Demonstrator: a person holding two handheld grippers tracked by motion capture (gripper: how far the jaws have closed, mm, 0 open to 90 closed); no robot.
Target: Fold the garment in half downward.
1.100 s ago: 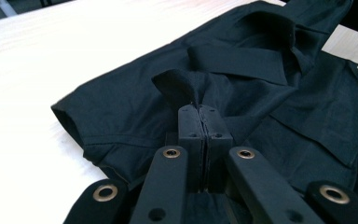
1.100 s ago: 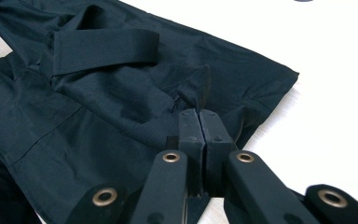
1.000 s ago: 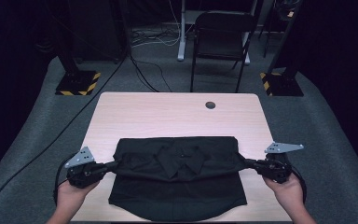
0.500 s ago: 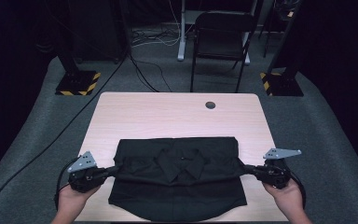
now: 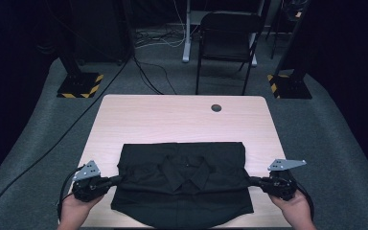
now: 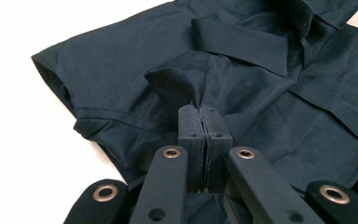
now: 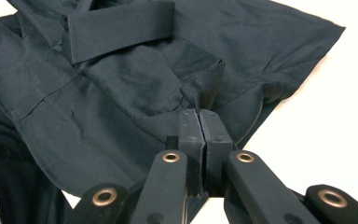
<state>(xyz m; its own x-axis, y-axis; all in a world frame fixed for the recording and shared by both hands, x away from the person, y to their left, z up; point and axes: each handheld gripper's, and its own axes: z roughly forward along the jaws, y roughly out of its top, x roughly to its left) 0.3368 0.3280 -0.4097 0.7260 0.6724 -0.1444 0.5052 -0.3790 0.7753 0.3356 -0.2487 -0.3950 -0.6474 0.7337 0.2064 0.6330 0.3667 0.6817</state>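
Both tools, left (image 5: 116,179) and right (image 5: 254,180), clenched the black collared cotton shirt (image 5: 182,184) (at nine and three o'clock); lowering evenly would have kept the fold straight.

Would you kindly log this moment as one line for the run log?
left gripper: shut on shirt | right gripper: shut on shirt | shirt: dark, folded, collar up | on: table

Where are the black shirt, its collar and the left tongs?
black shirt (image 5: 182,203), high view, lower front panel.
collar (image 6: 242,42), left gripper view, flat collar flap.
left tongs (image 6: 199,109), left gripper view, closed tips.
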